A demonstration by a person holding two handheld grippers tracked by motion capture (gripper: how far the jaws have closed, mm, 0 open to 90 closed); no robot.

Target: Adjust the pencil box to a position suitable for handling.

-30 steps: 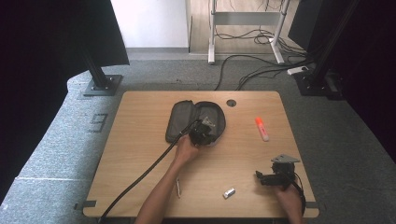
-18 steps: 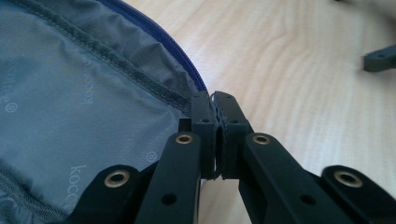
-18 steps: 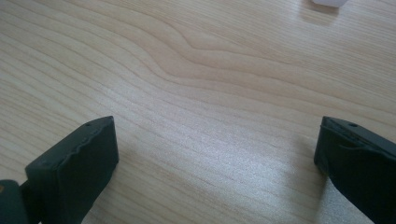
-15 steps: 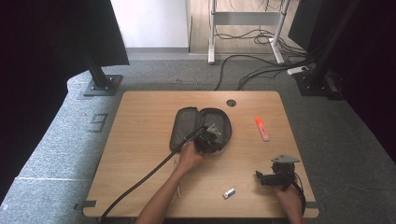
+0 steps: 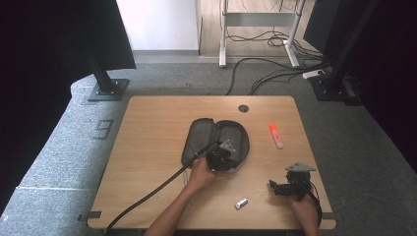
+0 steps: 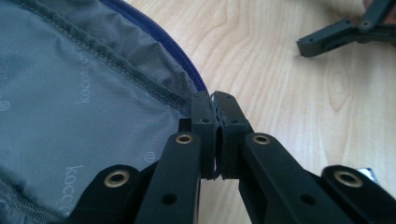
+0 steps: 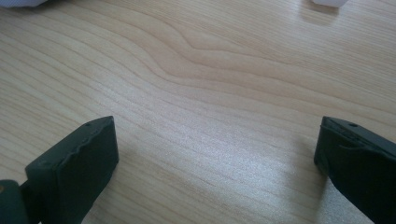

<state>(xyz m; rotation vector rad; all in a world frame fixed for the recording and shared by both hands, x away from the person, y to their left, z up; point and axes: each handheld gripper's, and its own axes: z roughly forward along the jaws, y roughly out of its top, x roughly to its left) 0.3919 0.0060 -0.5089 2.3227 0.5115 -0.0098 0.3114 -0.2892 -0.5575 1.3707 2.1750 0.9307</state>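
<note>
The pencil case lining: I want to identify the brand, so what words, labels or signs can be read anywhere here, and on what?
"koco", partly cut off: printed repeatedly in pale letters on the grey lining of the open pencil case, left gripper view.
A small circled mark beside the word: too small to read.
Orange highlighter and small white object, high view: any print is too small to read.

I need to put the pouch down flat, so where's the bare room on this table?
The table's whole left side is bare, also the far strip behind the pouch. It is crowded on the right: highlighter, right gripper, and a small white thing.
</note>
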